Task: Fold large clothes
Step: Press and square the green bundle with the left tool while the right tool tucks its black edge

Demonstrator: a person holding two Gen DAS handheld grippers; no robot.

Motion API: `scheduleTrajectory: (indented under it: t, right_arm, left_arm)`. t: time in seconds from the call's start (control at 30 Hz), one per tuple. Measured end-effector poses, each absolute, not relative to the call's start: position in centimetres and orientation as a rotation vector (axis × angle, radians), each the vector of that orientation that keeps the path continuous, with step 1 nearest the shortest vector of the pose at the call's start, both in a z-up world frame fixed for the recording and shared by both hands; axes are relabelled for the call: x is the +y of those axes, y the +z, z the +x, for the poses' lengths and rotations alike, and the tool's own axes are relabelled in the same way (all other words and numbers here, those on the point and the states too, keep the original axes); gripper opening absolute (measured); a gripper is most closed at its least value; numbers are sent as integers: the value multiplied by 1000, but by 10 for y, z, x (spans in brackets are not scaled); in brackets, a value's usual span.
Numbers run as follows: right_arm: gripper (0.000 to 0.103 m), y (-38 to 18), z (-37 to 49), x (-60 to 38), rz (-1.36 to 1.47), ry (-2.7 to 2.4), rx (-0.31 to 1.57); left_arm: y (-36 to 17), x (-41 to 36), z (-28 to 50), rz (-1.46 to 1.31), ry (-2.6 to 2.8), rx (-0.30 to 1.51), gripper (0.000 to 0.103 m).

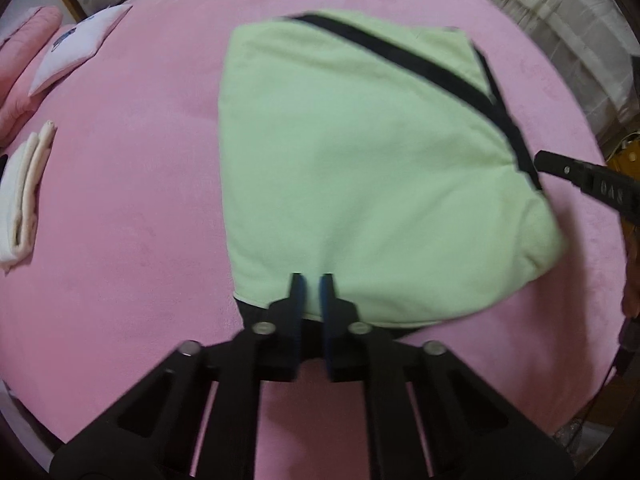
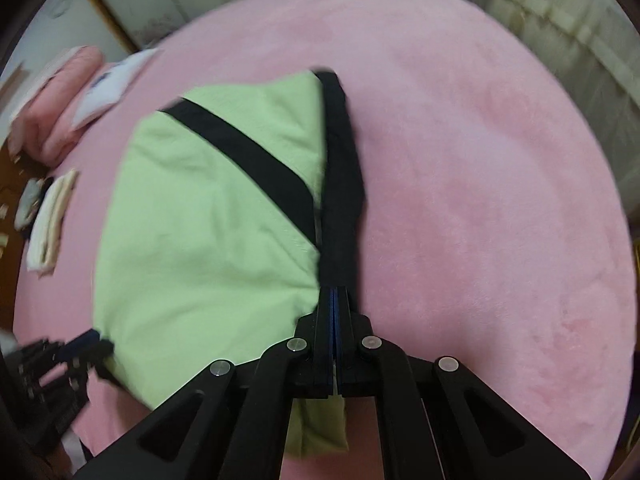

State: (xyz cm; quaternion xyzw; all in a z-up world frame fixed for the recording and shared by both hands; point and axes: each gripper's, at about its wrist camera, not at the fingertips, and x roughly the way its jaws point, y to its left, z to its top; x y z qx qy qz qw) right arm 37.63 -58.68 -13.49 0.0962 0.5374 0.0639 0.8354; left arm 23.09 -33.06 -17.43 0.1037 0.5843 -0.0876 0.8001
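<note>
While both tongs work the green garment (image 1: 360,168) on the pink bed (image 1: 132,240), a fold is part done.

Left wrist view: left tongs (image 1: 312,284) narrowly parted, tips over the garment's near hem; whether cloth lies between them, cannot tell. Garment spreads straight ahead, black stripe (image 1: 400,64) running diagonally toward the right tongs (image 1: 540,160) at its right edge. White folded cloth (image 1: 24,200) lies well apart, left.
Right wrist view: right tongs (image 2: 335,292) clamped tight on the black trim (image 2: 344,184), which runs straight away from the tips. Garment body lies left of them, so the next fold likely carries leftward, toward the left tongs (image 2: 96,346).
</note>
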Motion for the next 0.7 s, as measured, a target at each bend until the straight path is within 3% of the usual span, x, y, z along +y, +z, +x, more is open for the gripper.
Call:
scheduleTrajectory:
  t: [0.13, 0.27, 0.5, 0.7]
  right_arm:
    - [0, -109, 339, -605, 242, 345, 1056]
    - [1, -110, 330, -589, 361, 517, 1113]
    - [1, -159, 373, -536, 485, 521, 1188]
    - [1, -184, 424, -502, 513, 500, 1106]
  left_arm:
    - [-160, -322, 243, 191, -190, 1241, 2]
    - [-172, -314, 278, 92, -207, 1301, 3]
    - [-200, -312, 338, 54, -191, 1253, 3]
    - [-210, -310, 386, -36, -194, 1216, 3]
